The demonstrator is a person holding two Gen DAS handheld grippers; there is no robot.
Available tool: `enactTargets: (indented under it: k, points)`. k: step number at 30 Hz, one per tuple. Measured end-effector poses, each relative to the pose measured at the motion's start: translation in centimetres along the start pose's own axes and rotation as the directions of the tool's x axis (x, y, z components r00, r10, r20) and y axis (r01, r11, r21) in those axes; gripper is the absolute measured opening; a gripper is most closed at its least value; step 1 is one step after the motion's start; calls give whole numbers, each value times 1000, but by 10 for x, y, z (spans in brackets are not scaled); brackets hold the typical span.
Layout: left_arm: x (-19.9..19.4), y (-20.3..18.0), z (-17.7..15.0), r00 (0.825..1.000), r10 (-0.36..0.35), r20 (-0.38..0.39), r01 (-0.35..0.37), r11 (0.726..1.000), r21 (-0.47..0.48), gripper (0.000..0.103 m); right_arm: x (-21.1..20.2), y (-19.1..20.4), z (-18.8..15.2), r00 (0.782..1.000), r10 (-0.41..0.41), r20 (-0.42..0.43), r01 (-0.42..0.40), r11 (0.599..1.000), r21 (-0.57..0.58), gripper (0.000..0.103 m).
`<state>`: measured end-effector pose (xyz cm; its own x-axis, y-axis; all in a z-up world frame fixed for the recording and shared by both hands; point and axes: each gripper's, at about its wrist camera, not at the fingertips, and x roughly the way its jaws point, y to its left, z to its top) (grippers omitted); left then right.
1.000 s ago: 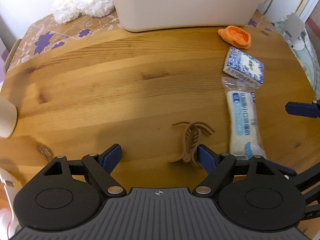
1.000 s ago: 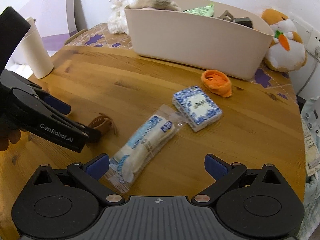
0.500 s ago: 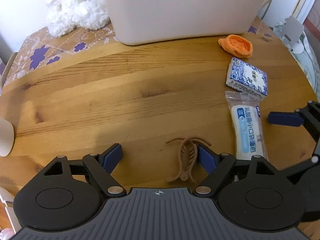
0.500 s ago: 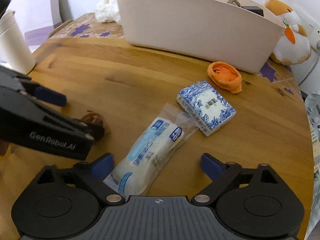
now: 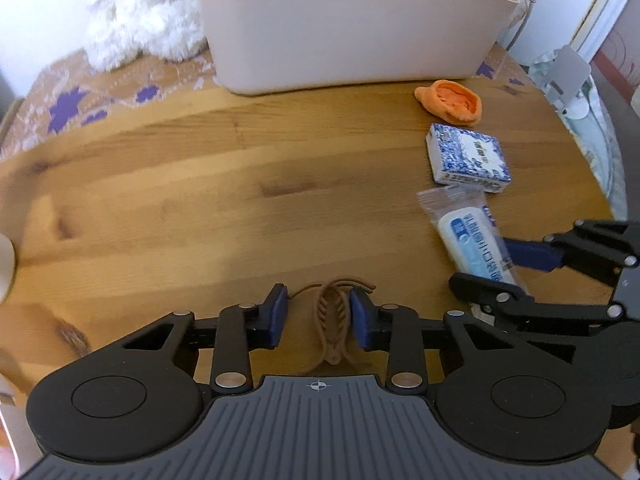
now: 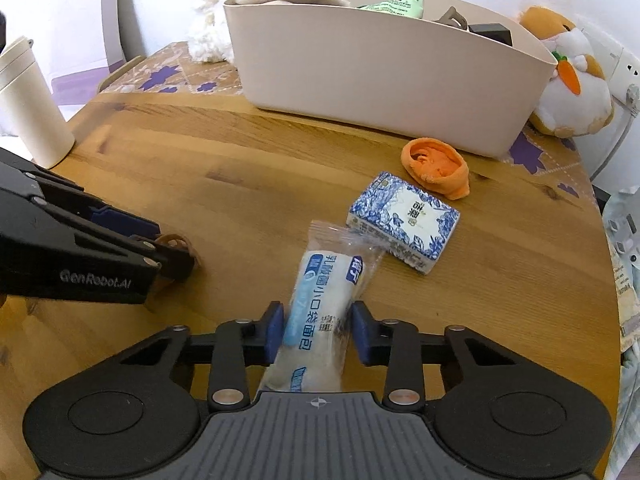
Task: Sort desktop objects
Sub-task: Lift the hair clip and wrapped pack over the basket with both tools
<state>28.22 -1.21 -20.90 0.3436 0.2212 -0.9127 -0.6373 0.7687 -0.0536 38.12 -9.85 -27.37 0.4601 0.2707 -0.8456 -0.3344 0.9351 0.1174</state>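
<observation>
A brown hair claw clip [image 5: 332, 312] lies on the wooden table [image 5: 200, 184] between the fingers of my left gripper [image 5: 318, 316]. Its jaws are closing: the right pad touches the clip and a gap shows at the left pad. In the right wrist view the left gripper [image 6: 172, 246] straddles the clip [image 6: 174, 242]. A clear packet of white bread with blue print [image 6: 324, 292] sits in my right gripper [image 6: 316, 332]. Those jaws are closing too, and both pads press its sides. The left wrist view shows the packet [image 5: 468, 236] with the right gripper [image 5: 508, 276] on its near end.
A beige bin [image 6: 380, 68] with several items stands at the back. In front of it lie an orange fabric piece [image 6: 436, 166] and a blue-and-white tissue pack [image 6: 404, 220]. A white cup [image 6: 28, 108] stands far left and an orange plush toy [image 6: 572, 76] back right.
Both grippers' jaws have narrowed from wide open. The right ones now squeeze the bread packet. The left ones have come in around the clip, which now lies centred between them.
</observation>
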Motion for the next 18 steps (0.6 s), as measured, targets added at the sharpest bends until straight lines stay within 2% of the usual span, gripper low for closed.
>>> enactTargets:
  k: [4,7,12,15,18]
  points:
    - [-4,-4,-5,1000,-5,-19,5,1000,5,34,-7,-2,-6,1000,26,-14,-26,1000,1,26]
    - [-8,-2,-7,999,-16,-38,15,999,-29,34,-21,-7,-15,999,49,7,-49,999,1,26]
    - [-21,-4,-5,999,-29,-21,28,999,-17,34,-44,-19,-24,998,51,31,-51,999,3,26]
    - [-30,1,3,998,-62,-25,61,996,-61,34,-55,-32,-22,998,46,54,-48,998,31,26]
    - [-41,2,13,998,-62,0,62,997,-48,34,-65,-46,-15,996,31,87,-35,999,37,26]
